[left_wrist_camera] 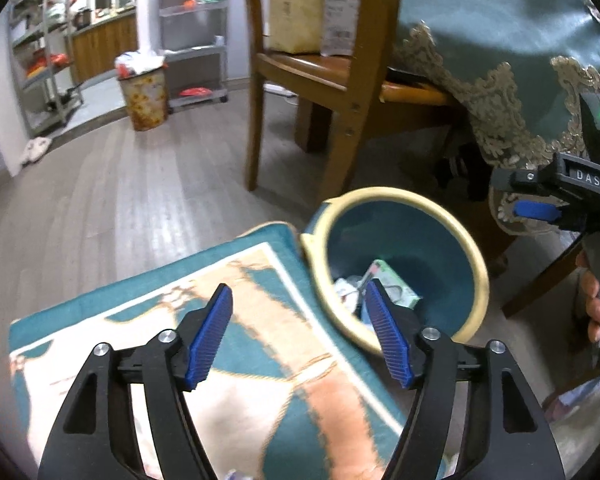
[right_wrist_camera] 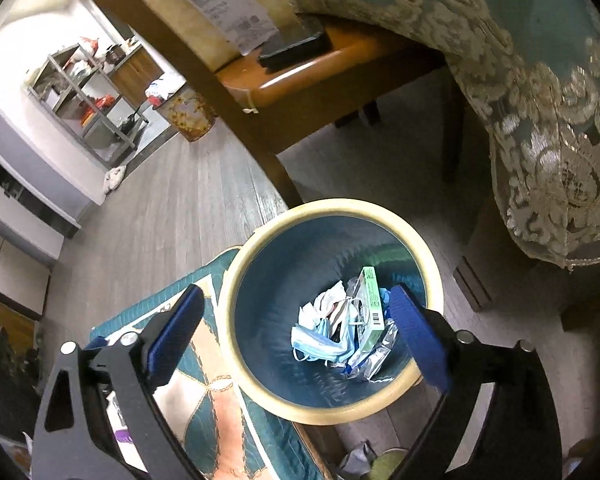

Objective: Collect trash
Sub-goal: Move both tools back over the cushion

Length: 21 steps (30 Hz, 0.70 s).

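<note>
Blue ribbed pads are lining both tools' fingers, and in each wrist view they are standing far apart with nothing between them. The left gripper (left_wrist_camera: 300,312) is filling the bottom of its frame with its jaws spread wide; its left pad is hanging over the patterned teal and peach rug (left_wrist_camera: 188,320) and its right pad is overlapping the near rim of the wastebasket (left_wrist_camera: 474,256), though whether it is touching the rim cannot be told. The right gripper (right_wrist_camera: 296,312) is likewise gaping wide at the bottom of its own frame, holding nothing, its left finger over the rug (right_wrist_camera: 204,396) and its right finger over the wastebasket (right_wrist_camera: 260,248) opening. The same gripper is showing at the right edge of the left wrist view (left_wrist_camera: 536,210), with a hand (left_wrist_camera: 594,304) wrapping its handle.

The wastebasket is sitting at lower centre in the right wrist view, teal inside with a cream rim, touching the rug's edge. The trash is lying on its bottom: a crumpled light blue face mask (right_wrist_camera: 316,342), a green and white carton (right_wrist_camera: 370,308), white tissue (right_wrist_camera: 324,304) and a silvery wrapper (right_wrist_camera: 370,362), all heaped together.

Behind it, toward the upper part of both frames, a wooden chair (left_wrist_camera: 336,68) is standing partly under a table draped in a teal cloth with lace trim (left_wrist_camera: 500,40).
</note>
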Available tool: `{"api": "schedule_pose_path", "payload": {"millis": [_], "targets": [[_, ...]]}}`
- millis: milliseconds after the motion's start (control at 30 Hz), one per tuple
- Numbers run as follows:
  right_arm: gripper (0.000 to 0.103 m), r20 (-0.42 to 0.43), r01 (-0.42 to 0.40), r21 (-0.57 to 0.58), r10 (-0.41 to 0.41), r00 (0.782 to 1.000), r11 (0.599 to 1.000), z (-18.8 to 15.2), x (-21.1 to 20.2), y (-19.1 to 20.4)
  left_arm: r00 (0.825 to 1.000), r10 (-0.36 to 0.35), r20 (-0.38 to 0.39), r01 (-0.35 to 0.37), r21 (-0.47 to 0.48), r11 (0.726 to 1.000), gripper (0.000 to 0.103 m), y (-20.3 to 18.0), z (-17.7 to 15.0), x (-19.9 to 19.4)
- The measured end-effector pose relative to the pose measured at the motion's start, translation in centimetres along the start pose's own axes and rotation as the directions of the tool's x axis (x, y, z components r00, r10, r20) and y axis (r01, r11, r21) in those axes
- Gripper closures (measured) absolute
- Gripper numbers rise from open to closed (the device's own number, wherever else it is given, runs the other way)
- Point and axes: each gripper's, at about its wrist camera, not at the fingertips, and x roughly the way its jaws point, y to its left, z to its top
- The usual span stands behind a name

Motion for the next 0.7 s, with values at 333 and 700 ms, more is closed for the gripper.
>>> {"api": "schedule_pose_path", "payload": {"millis": [333,700], "targets": [[0.006,-0.055,-0.028,-0.108,0.022,0.998,0.994,-4.1,1.2,6.2,0.989,0.142,0.042,-0.14,-0.053,0.989,0.022,6.8,-3.7,-8.1],[0.006,-0.158,-0.04,-0.36,-0.019,0.987,0.932,-12.2,4.5,17.3,0.957,0.291,0.014,-0.283,-0.193,0.939,0.022,15.0,-9.6,-14.3]]}}
